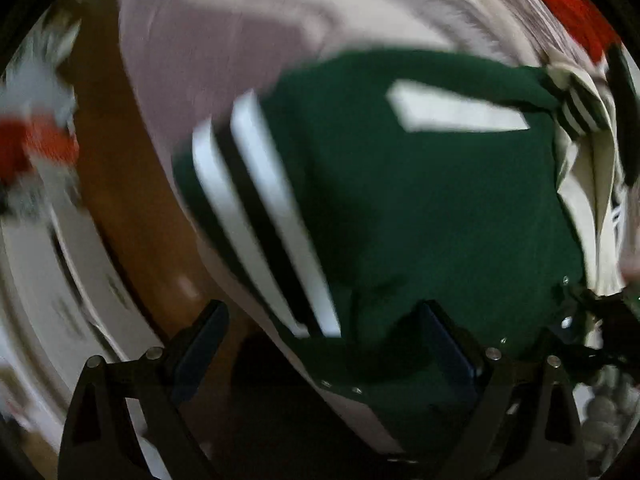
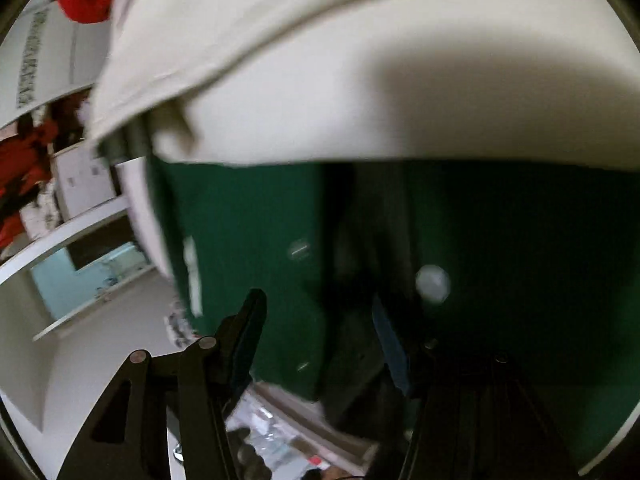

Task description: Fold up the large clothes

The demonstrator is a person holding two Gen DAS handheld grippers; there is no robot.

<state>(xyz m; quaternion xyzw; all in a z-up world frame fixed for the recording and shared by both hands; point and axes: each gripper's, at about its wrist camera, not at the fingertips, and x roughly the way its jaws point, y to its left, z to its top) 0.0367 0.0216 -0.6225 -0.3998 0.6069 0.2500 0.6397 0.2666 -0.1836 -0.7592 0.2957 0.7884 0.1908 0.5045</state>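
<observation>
A dark green jacket (image 1: 420, 200) with a white-striped hem band (image 1: 256, 208) and cream sleeves (image 1: 592, 184) lies on a pale pink table top (image 1: 208, 52). My left gripper (image 1: 320, 320) is open just above the jacket's near hem, its fingers (image 1: 204, 332) spread wide. In the right wrist view the green jacket body (image 2: 248, 240) with white snap buttons (image 2: 432, 282) fills the frame, a cream sleeve (image 2: 360, 80) lying across its top. My right gripper (image 2: 316, 316) is open, close over the green fabric. Both views are motion-blurred.
Brown floor (image 1: 120, 184) lies left of the table. A red cloth (image 1: 560, 4) sits at the far right of the table. White shelves with boxes (image 2: 80, 184) and red items (image 2: 24, 168) stand to the left. Clutter (image 2: 272, 432) lies below the table edge.
</observation>
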